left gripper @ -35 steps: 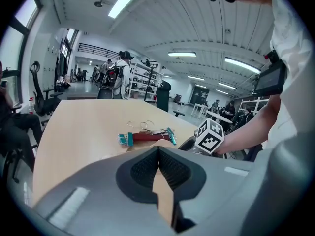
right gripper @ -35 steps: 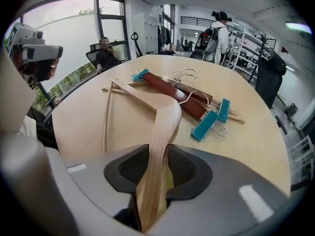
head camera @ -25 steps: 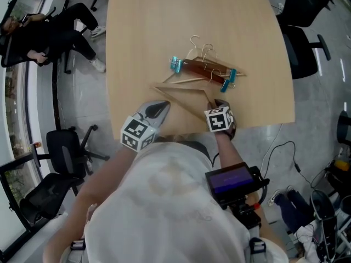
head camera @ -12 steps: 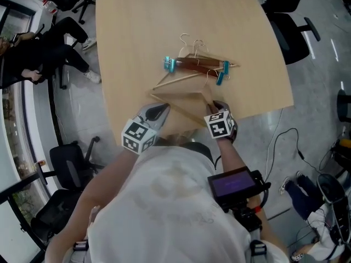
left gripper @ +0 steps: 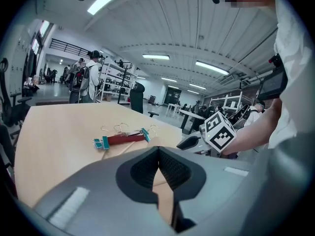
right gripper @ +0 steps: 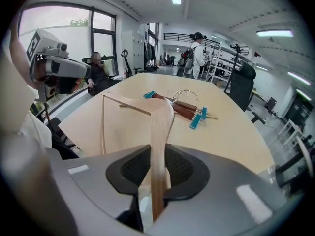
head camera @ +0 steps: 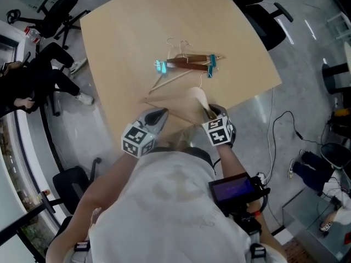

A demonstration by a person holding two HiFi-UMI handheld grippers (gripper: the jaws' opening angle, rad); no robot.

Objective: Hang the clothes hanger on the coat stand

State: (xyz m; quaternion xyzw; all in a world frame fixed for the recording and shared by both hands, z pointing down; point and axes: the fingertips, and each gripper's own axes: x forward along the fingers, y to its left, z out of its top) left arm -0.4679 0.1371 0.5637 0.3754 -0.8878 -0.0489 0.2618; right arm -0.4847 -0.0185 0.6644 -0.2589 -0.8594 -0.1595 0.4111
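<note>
My right gripper (head camera: 209, 112) is shut on one arm of a pale wooden hanger (head camera: 176, 101), held tilted above the near edge of the table (head camera: 126, 32). In the right gripper view that arm (right gripper: 158, 132) runs up between the pads of my right gripper (right gripper: 156, 157). My left gripper (head camera: 160, 113) sits at the table edge to the left, shut on nothing, as the left gripper view shows (left gripper: 158, 157). A pile of dark wooden hangers with teal clips (head camera: 186, 63) lies further out on the table. No coat stand is in view.
Black office chairs stand at the table's far right (head camera: 263, 15) and left (head camera: 52, 15). A seated person (head camera: 33, 81) is on the left. Cables and bags lie on the floor at the right (head camera: 307, 163). People stand in the hall behind (right gripper: 197, 53).
My right gripper has risen with the pale hanger, lifting it off the table. My left gripper has shifted slightly. The head view has swung, so the table looks more turned.
</note>
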